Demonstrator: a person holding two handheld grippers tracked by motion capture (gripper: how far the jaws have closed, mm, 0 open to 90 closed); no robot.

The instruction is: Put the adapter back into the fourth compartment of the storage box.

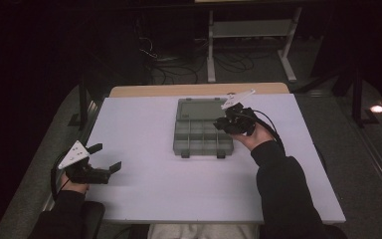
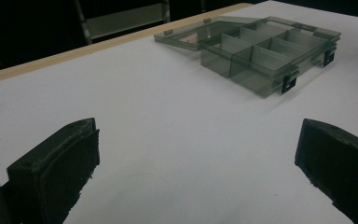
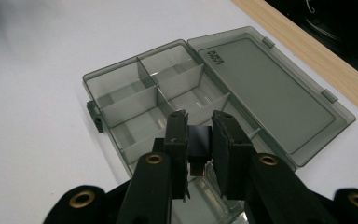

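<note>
- A small dark block [image 3: 199, 140] sits clamped between the two black jaws of the right gripper [image 3: 200, 122], near the lower middle of the right gripper view; the jaws stand narrow, pressed against its two sides.
- Just behind and below that block lies a smoky grey compartment box [image 3: 121, 100] — open, its tray split by thin dividers into several cells, every visible cell bare.
- The box's lid [image 3: 270, 88] is folded flat onto the table toward the upper right of that view, hinged to the tray along one long edge.
- In the high view the right gripper [image 1: 235, 122] hovers over the right end of the box [image 1: 201, 137], at the centre of the frame, held by a hand coming from a dark sleeve [image 1: 283, 194] at lower right.
- Two dark latches [image 2: 289, 84] hang on the box's near wall, plain in the left gripper view, where the box [image 2: 261, 53] sits at upper right.
- The left gripper [image 1: 99, 164] rests at the lower left of the high view, well apart from the box — its jaws stand wide with nothing between them, only bare table surface.
- Everything lies on a white table [image 1: 144, 189] with a wooden strip [image 1: 144, 90] along its far edge.
- Beyond the table, at the top of the high view, cables [image 1: 166, 67] lie on a dark floor beside a pale frame [image 1: 251, 30].
</note>
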